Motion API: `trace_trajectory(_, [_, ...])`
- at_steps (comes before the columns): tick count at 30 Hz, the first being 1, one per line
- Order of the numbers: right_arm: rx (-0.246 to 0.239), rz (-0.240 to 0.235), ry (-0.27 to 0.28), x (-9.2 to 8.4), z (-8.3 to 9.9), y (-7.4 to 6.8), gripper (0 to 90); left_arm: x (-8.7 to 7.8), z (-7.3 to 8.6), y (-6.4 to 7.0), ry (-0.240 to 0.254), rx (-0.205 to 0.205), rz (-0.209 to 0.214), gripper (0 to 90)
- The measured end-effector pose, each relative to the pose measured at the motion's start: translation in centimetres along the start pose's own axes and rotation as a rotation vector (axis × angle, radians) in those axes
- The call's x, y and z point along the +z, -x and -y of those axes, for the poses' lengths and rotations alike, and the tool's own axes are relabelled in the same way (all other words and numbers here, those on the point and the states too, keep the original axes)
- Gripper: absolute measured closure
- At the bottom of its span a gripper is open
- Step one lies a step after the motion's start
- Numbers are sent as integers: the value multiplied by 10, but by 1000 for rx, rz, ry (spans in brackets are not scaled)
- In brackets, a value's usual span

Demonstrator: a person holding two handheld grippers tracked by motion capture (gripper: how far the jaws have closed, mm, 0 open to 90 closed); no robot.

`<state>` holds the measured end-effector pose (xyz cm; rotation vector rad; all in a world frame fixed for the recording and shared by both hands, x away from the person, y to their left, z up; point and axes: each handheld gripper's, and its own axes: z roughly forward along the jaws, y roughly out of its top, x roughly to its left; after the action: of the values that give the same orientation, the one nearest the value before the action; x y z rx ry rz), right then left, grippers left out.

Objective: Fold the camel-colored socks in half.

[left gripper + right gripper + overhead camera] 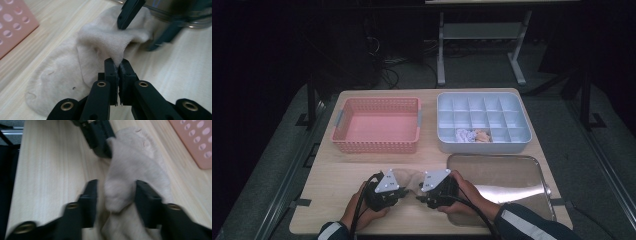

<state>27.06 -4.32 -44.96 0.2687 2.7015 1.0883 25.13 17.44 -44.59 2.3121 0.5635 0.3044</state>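
A beige sock (pixel 410 179) lies on the wooden table near its front edge, between my two grippers. My left gripper (pixel 117 63) is shut on a raised fold of the sock (pixel 100 42); the cloth is pinched between its pads. My right gripper (pixel 116 187) straddles the other end of the sock (pixel 135 167) with its jaws apart and a gap beside one pad. In the high view the left gripper (pixel 406 192) and right gripper (pixel 418 194) face each other, tips close together.
A pink perforated basket (pixel 377 125) stands at the back left. A pale blue compartment box (pixel 484 146) at the back right holds small bundles (pixel 474 135). A metal tray (pixel 512 177) lies at the front right, just beside the right hand.
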Motion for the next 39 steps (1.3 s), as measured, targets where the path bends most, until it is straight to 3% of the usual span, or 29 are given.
trace_trajectory(2, [-20,-18,13,-1,-1,2,820,-3,0,-1,1,5,-9,832])
trace_trajectory(3, [-42,-26,21,-3,-1,3,843,-6,1,-1,1,8,-21,826])
trace_trajectory(5, [-29,-64,34,-9,-2,5,859,-11,3,-4,10,-5,-41,799])
trace_trajectory(7, [12,-96,51,-17,-4,7,863,-17,5,-7,14,-13,-87,775])
trace_trajectory(9, [14,-138,70,-24,-5,8,863,-23,6,-11,36,-46,-105,738])
trace_trajectory(14, [53,-182,95,-37,-9,9,863,-30,9,-18,51,-76,-165,674])
trace_trajectory(17, [59,-187,108,-41,-10,12,863,-30,11,-18,64,-76,-138,609])
trace_trajectory(19, [56,-190,104,-42,-9,13,863,-29,11,-17,73,-57,-94,556])
trace_trajectory(22, [86,-203,103,-42,-8,14,862,-26,10,-14,84,-41,-60,463])
trace_trajectory(24, [83,-196,98,-40,-7,16,862,-19,9,-8,66,-8,-27,405])
trace_trajectory(26, [98,-201,97,-39,-7,16,862,-17,9,-5,55,4,-24,367])
trace_trajectory(28, [113,-178,86,-37,-5,18,858,-16,10,-2,30,22,-17,355])
trace_trajectory(31, [135,-168,59,-33,-2,21,851,-18,14,-2,33,2,27,317])
trace_trajectory(34, [175,-154,47,-30,1,26,850,-14,15,7,12,33,56,295])
trace_trajectory(38, [208,-162,39,-27,3,29,849,-6,11,13,-7,66,54,295])
trace_trajectory(39, [198,-156,36,-25,3,30,849,-1,9,15,-7,65,51,309])
